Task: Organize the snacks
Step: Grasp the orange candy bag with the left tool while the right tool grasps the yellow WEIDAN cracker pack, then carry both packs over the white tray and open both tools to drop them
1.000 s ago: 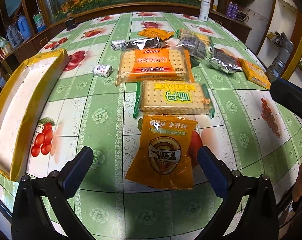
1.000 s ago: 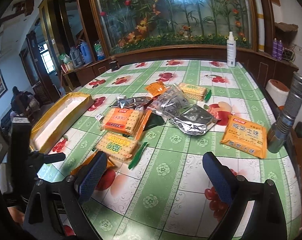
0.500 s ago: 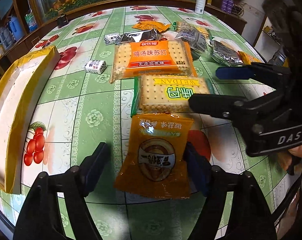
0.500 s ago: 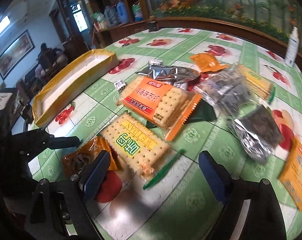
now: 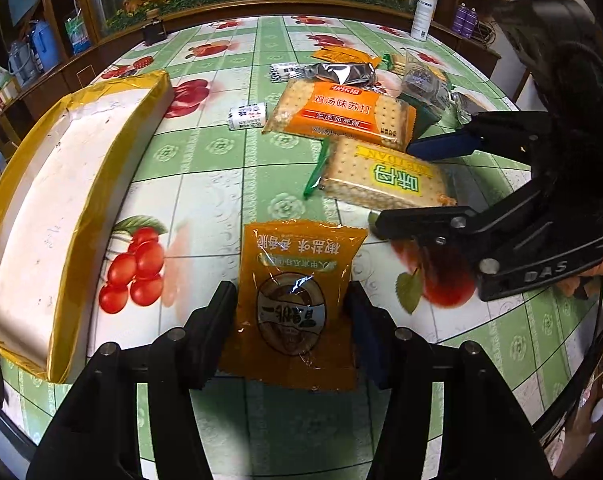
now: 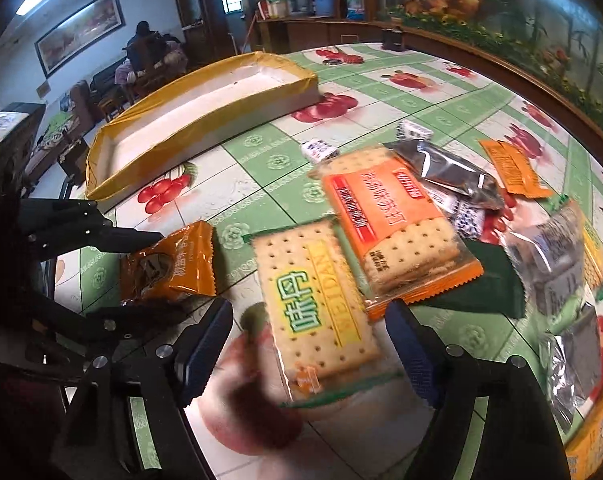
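An orange snack packet lies on the green fruit-print tablecloth near the table's front edge. My left gripper straddles it; the jaws are closing, the pads press its two sides and it looks puffed up in the right wrist view. A yellow-green cracker pack lies between the blue pads of my right gripper. Those jaws are closing too, with gaps showing on both sides of the pack. In the left wrist view the right gripper reaches in from the right over that pack.
A long white box with a gold-taped rim stands on the left of the table. Behind the cracker pack lie an orange cracker pack, silver packets, small white sweets and several more snacks. A person's hand holds the right gripper.
The left jaws have closed from wide open onto the orange packet. The right gripper swung in from the right, rolled, dropped over the yellow-green cracker pack and narrowed.
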